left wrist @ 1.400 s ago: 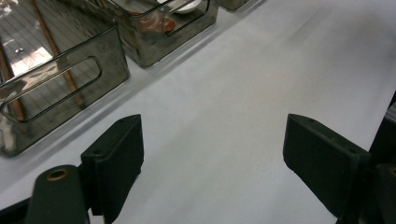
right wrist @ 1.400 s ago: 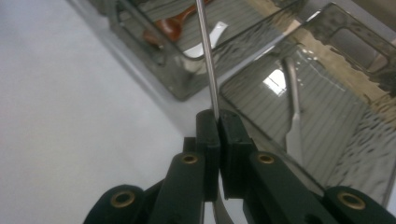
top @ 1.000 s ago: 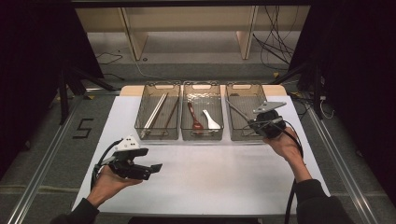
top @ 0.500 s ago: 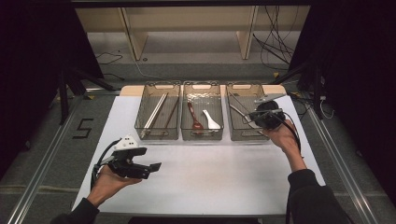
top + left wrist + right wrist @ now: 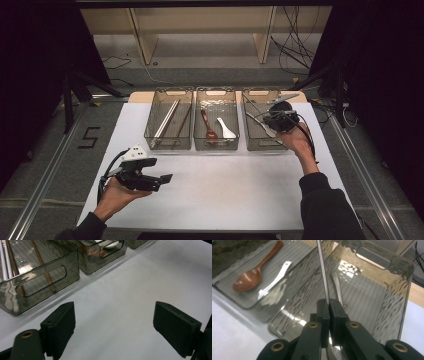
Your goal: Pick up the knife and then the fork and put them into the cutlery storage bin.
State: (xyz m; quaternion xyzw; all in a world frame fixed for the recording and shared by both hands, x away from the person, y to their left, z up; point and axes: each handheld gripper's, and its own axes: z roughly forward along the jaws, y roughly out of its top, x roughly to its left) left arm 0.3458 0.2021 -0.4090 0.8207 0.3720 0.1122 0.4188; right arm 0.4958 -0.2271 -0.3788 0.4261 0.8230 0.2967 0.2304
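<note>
Right gripper [image 5: 329, 305]: jaws pressed together, pinching a thin metal utensil handle [image 5: 322, 272] that rises straight up from between their tips. In the high view this gripper [image 5: 278, 120] sits over the right bin, held by the person's right hand [image 5: 298, 142].
Metal utensil: which kind it is cannot be told; its working end is hidden below the jaws. A second metal piece [image 5: 337, 288] lies on the bin floor just beyond the jaw tips.
Right bin [image 5: 387, 302]: clear smoky plastic with a ribbed floor, directly ahead of and below the right jaws. In the high view it is the rightmost of 3 bins [image 5: 261, 122] in a row.
Middle bin [image 5: 216, 125]: to the left of the right jaws, holding a wooden spoon [image 5: 257, 271] and a white spoon [image 5: 275, 280] side by side.
Left gripper [image 5: 113, 322]: jaws spread wide, with nothing between them, above the bare white bench [image 5: 130, 290]. In the high view it [image 5: 165, 178] is held low at the near left, well apart from the bins.
Left bin [image 5: 37, 277]: ahead and to the left of the left jaws, holding long sticks, metal [image 5: 5, 260] and wooden [image 5: 42, 267].
</note>
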